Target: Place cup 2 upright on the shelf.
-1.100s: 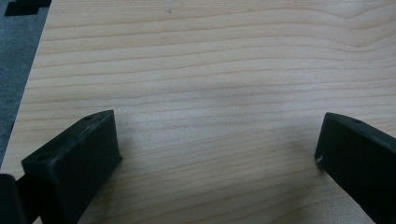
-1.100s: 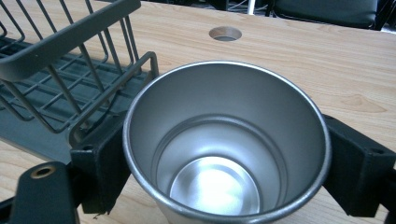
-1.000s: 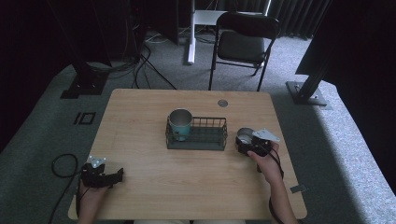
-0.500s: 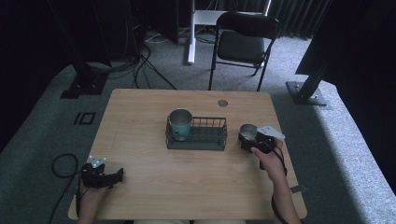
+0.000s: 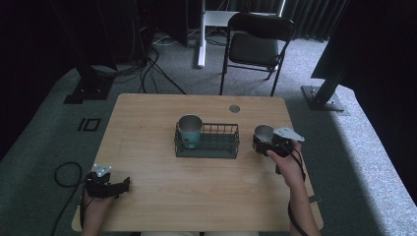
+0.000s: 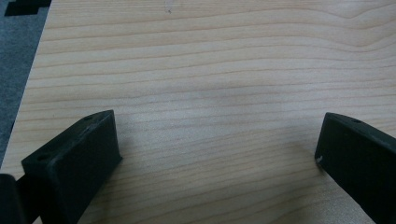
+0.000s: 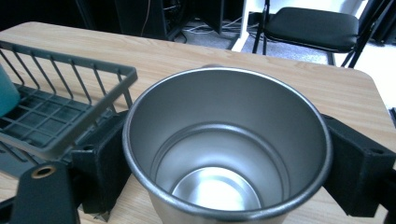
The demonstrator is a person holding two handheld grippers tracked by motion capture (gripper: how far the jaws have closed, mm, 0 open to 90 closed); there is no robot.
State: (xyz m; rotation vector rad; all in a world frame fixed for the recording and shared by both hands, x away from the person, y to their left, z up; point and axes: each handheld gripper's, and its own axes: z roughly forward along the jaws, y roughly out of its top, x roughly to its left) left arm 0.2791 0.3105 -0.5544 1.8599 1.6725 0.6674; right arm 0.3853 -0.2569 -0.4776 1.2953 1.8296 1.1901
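The right gripper holds a plain steel cup with an open mouth; its fingers are clamped against the cup's two sides, mouth up and empty. Compared with a second ago, the cup and gripper have shifted slightly away from the person and toward the dark wire basket with a flat grid floor. The cup now sits just beside the basket's right end, outside it. From the high view I cannot tell whether its base is touching the light wooden table or is lifted just clear of it.

Inside the basket, at the left end, a teal cup with a steel rim stands upright. It has not moved across the three pictures. The basket's right half is free.

The left gripper rests near the front left corner of the table, unchanged in position. Its fingers are spread wide over bare wood, with nothing between them.

Judgement: the work in hand looks like moving the steel cup into the basket next to the teal one. The grasp is made and the carry has begun. What remains is lifting over the wire wall, which stands close to the near finger, then lowering into the free right half.
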